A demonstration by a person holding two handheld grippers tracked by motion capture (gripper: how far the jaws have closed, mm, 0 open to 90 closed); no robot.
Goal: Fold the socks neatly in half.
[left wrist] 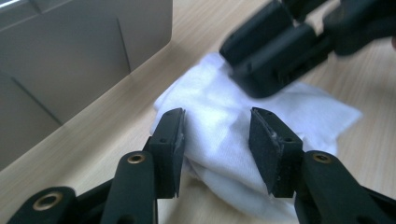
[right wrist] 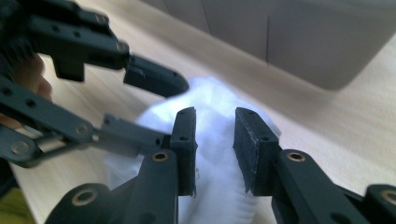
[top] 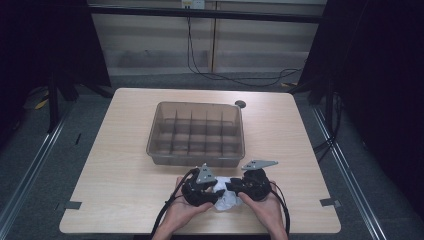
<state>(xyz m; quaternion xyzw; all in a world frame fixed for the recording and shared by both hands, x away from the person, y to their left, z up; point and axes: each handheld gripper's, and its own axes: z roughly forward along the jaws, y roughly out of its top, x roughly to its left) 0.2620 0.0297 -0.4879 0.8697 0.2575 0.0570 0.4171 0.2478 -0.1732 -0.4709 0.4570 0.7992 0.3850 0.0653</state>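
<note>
Lying crumpled lengthwise along the table edge, the white cloth (top: 226, 195) sits between both grippers' part-open jaws, unpinched.

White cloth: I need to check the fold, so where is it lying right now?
In the high view the white cloth lies on the table near its front edge, between the left gripper and right gripper, just in front of the divided grey bin.

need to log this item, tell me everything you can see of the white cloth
The white cloth is soft, finely woven fabric, folded into a rumpled bundle with layered edges. It lies on the wooden table, just in front of the clear divided bin. The left tool and right tool each straddle part of it, jaws apart.
</note>
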